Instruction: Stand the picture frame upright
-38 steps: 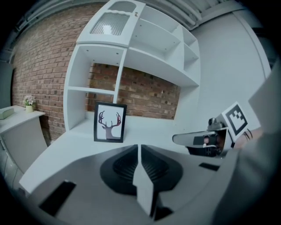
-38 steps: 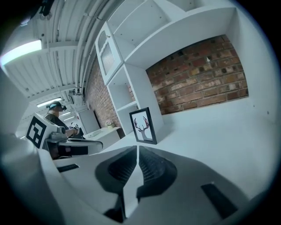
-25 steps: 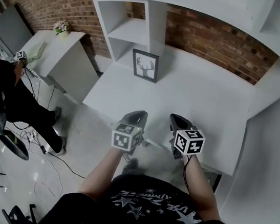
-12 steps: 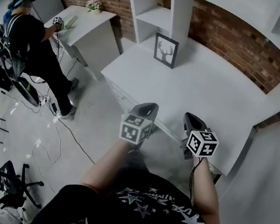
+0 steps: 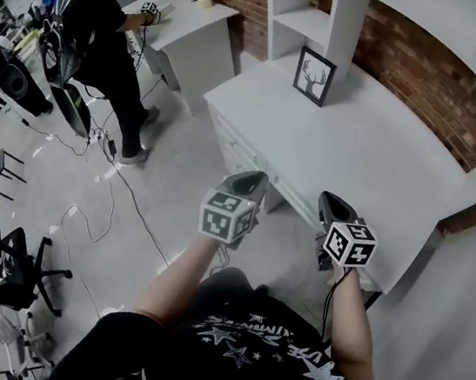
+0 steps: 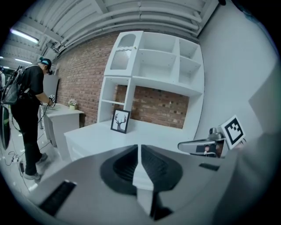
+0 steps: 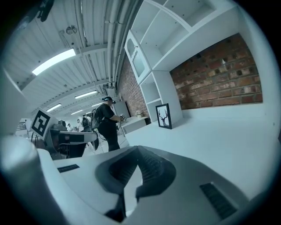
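The black picture frame (image 5: 314, 76) with a deer print stands upright at the far left of the white desk (image 5: 381, 170), beside the shelf unit. It also shows small in the left gripper view (image 6: 120, 121) and in the right gripper view (image 7: 163, 116). My left gripper (image 5: 252, 181) and right gripper (image 5: 331, 203) hover side by side off the desk's near edge, well short of the frame. Both are shut with nothing between the jaws, as their own views show for the left gripper (image 6: 138, 148) and the right gripper (image 7: 137, 153).
A white shelf unit (image 5: 320, 12) rises behind the frame against a brick wall (image 5: 430, 71). A person (image 5: 99, 20) stands at another white desk (image 5: 191, 20) to the left. Office chairs (image 5: 13, 259) and cables (image 5: 104, 201) lie on the floor at left.
The head view has pulled back from the desk, so the frame sits farther off. Both grippers went from above the desk's front edge to just off it, still shut. The frame stays standing.
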